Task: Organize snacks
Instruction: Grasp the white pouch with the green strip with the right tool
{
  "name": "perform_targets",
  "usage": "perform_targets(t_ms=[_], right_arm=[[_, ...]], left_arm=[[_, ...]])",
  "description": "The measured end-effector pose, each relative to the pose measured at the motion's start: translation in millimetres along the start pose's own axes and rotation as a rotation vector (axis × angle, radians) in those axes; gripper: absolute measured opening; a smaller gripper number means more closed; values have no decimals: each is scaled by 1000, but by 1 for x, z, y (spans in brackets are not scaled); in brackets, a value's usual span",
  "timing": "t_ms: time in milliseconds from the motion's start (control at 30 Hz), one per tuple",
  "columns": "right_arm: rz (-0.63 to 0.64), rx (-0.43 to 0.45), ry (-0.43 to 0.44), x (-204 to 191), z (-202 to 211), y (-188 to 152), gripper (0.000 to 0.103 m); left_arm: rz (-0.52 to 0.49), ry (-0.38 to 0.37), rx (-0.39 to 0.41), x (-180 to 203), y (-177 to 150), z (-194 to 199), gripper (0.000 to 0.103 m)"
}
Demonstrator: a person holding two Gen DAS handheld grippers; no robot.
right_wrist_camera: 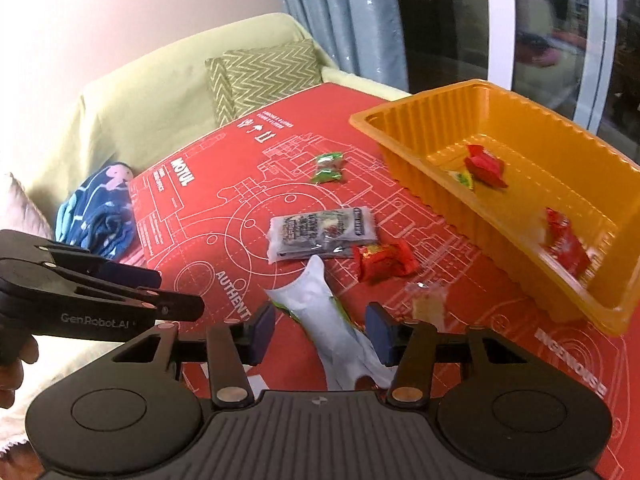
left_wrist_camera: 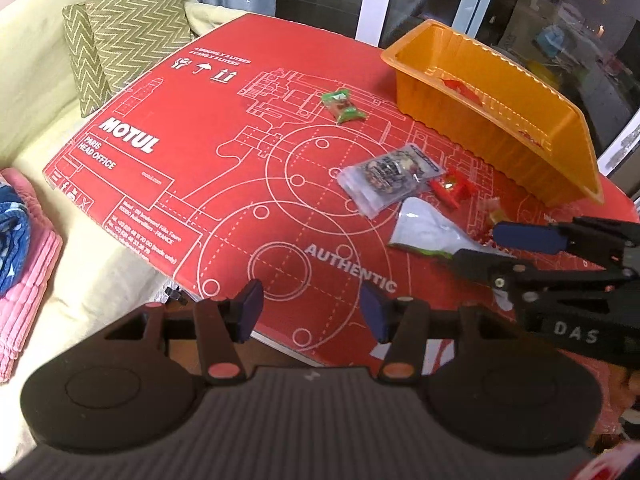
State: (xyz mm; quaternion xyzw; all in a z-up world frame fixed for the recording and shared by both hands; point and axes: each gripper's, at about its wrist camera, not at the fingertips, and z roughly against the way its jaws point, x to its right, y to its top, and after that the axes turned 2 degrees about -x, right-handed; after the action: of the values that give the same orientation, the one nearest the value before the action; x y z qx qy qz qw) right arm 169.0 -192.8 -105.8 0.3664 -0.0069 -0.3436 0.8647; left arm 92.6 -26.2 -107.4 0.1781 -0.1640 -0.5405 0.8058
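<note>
My right gripper stands open around a white packet with green edges; a gap shows beside the left pad. From the left wrist view, that right gripper reaches in from the right over the white packet. My left gripper hovers open over the red cardboard, nothing between its pads. Loose snacks on the cardboard: a green candy, a silver packet, a red candy and a clear-wrapped yellowish one. The orange tray holds red candies.
The red printed cardboard lies on a sofa with a pale green cover. A zigzag cushion leans behind it. A blue cloth on a pink blanket sits left. Window glass and a curtain stand behind the tray.
</note>
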Motion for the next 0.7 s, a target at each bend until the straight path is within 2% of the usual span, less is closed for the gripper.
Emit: perform_targets(t_ms=[267, 433, 700], right_arm=[[40, -38, -3, -6, -15, 2, 50], [40, -83, 1, -9, -23, 0, 35], [27, -80, -19, -10, -29, 1, 34]], left_arm=[[8, 8, -9, -14, 8, -6, 51], [14, 13, -7, -19, 12, -9, 51], [2, 12, 0, -19, 17, -10, 51]])
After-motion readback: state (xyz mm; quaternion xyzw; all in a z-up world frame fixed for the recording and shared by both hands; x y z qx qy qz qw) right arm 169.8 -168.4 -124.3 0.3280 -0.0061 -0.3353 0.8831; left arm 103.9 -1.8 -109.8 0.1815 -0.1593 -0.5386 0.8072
